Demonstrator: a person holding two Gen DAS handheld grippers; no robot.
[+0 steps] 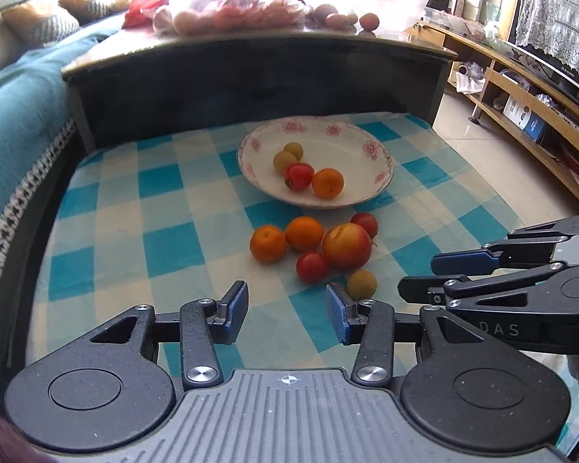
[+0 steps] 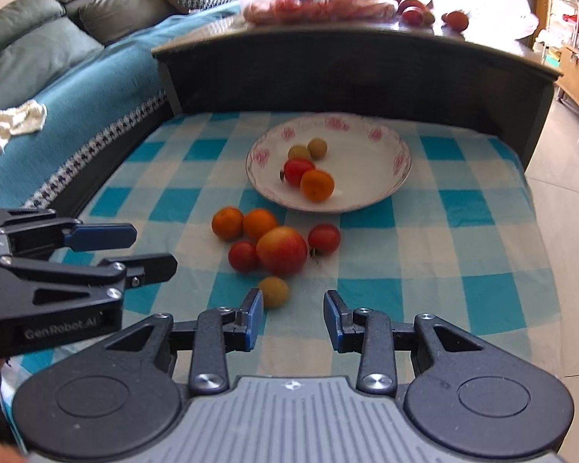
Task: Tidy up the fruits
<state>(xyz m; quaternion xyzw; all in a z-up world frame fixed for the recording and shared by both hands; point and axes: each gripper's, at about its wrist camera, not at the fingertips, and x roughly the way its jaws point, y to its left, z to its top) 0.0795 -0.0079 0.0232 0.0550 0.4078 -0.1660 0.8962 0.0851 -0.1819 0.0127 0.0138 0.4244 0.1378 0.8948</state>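
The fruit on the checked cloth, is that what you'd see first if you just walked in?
Yes, the bright pile of fruit on the blue checked cloth catches the eye first, with one big red-and-yellow fruit among small ones. Just behind it sits a white plate with pink flowers, holding four small fruits. Near the bottom, each hand-held gripper, left and right, stands open and empty.

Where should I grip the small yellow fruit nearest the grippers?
Pinch the small yellow fruit across its middle, coming down from above on its near side. It is round, lies alone on the checked cloth, and only the big peach crowds its far side.
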